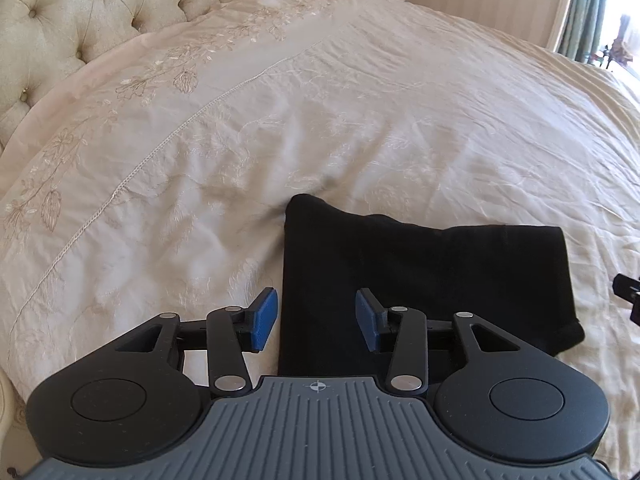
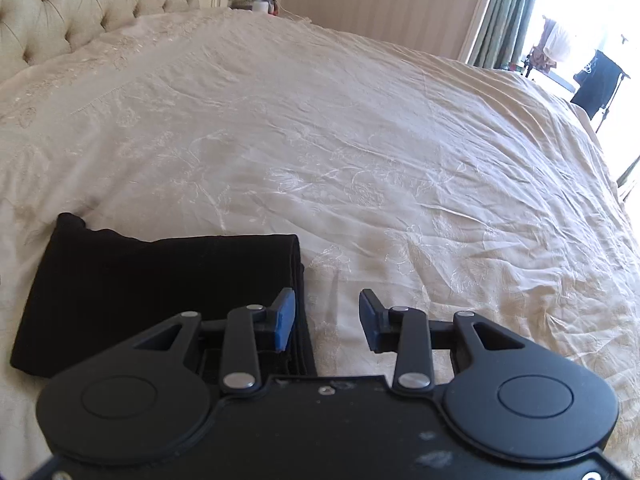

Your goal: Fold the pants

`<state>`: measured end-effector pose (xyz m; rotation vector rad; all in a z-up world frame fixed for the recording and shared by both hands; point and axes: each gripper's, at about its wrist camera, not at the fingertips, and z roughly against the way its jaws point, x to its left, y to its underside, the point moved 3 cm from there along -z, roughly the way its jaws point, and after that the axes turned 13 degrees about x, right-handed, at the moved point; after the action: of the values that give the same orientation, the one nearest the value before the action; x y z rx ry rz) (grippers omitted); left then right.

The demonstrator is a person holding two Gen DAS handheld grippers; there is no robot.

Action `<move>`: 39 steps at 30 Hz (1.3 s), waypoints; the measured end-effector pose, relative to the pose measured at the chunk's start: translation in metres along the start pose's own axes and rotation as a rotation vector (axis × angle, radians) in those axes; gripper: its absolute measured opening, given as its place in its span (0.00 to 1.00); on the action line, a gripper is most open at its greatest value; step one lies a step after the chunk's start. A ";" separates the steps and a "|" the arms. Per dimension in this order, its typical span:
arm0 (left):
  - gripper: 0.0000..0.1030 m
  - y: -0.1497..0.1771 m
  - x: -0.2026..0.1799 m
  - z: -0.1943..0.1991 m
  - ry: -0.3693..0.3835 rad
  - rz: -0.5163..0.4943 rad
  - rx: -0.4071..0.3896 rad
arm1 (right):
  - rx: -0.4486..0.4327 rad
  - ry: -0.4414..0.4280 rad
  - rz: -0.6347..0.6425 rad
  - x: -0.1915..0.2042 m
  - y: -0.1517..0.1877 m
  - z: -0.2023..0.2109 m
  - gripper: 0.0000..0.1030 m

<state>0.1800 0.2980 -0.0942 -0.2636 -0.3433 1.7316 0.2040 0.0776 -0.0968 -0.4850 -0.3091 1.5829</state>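
- The tufted headboard (image 1: 80,16) stands at the far left, and the bed (image 1: 360,100), under a cream embroidered bedspread, fills the scene from there to the right.
- The left tool (image 1: 316,316) points down over the near left edge of the black pants (image 1: 420,280). Its blue pads (image 1: 264,318) stand apart: one over the bedspread just left of the cloth, the other over the cloth. Nothing is pinched between them, and neither pad looks pressed into the fabric.
- The pants lie on the near part of the bed as a compact dark rectangle, flat, with no loose leg trailing out. In the right wrist view stacked layers show along their right edge, so several folds appear to be made.
- The right tool (image 2: 327,320) sits at that right edge. Its jaws are apart too, the left pad over the layered edge, the right pad over bare bedspread, with nothing held.
- At the right edge of the left wrist view a small dark part shows beside the pants, likely the other tool, though too little is visible to be sure.
- Far right, curtains (image 2: 500,12) frame a bright window.
- Judgement: with both tools let go and the bundle lying squared, the folding looks finished or nearly so. The far left corner pokes up a little and the near right corner bulges out, so a last smoothing may remain; whether a further fold is meant I cannot tell.
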 end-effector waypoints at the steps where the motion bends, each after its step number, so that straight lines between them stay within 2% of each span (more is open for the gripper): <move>1: 0.43 0.005 -0.005 0.005 0.000 0.006 0.003 | 0.008 -0.035 -0.004 -0.001 0.004 0.007 0.37; 5: 0.48 0.026 -0.026 0.025 -0.001 -0.011 -0.021 | 0.101 -0.207 -0.037 -0.005 0.025 0.026 0.37; 8: 0.50 0.042 -0.043 0.040 -0.020 -0.050 -0.027 | 0.118 -0.275 -0.067 -0.010 0.043 0.044 0.37; 14: 0.50 0.066 -0.061 0.059 0.005 -0.040 0.007 | 0.100 -0.289 -0.093 -0.021 0.074 0.076 0.37; 21: 0.50 0.092 -0.076 0.081 -0.061 -0.087 -0.014 | 0.069 -0.285 -0.097 -0.035 0.094 0.099 0.37; 39: 0.51 0.113 -0.076 0.106 -0.066 -0.087 -0.057 | 0.017 -0.308 -0.079 -0.038 0.117 0.134 0.38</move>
<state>0.0522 0.1953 -0.0388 -0.2295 -0.4467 1.6489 0.0379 0.0434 -0.0320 -0.2112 -0.5418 1.5807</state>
